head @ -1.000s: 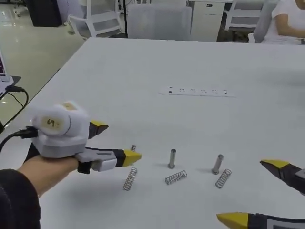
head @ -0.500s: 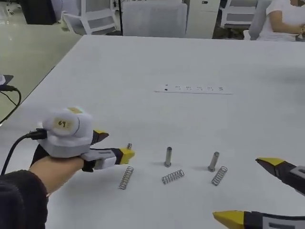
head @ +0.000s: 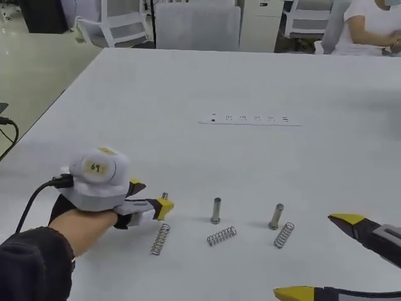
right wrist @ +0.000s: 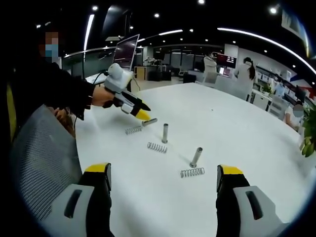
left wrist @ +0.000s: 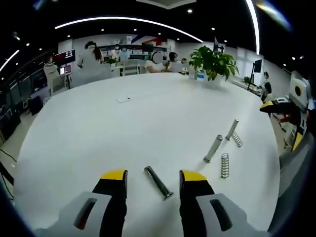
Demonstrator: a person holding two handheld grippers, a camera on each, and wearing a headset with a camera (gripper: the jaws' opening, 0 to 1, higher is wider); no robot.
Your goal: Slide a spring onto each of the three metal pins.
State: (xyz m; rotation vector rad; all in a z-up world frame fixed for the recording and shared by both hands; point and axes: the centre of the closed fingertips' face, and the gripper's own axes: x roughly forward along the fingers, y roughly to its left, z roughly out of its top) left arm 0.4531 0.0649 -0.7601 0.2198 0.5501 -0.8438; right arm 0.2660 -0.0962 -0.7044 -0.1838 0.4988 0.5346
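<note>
Three metal pins stand in a row on the white table: left pin (head: 165, 196), middle pin (head: 216, 211), right pin (head: 276, 216). A loose spring lies in front of each: left spring (head: 160, 239), middle spring (head: 222, 236), right spring (head: 284, 234). My left gripper (head: 150, 196) is open, its jaws on either side of the left pin (left wrist: 158, 181), which looks tilted (right wrist: 149, 121). My right gripper (head: 318, 256) hangs open and empty at the near right, short of the right spring (right wrist: 192, 172).
A white power strip (head: 249, 119) lies flat farther back on the table. Office chairs (head: 119, 25) and a seated person (head: 369, 28) are beyond the far edge. The table's left edge drops to the floor, where a black cable (head: 9, 128) trails.
The head camera has shifted, so the whole picture has slid a little left. The left gripper stays at the left pin. The springs have not moved.
</note>
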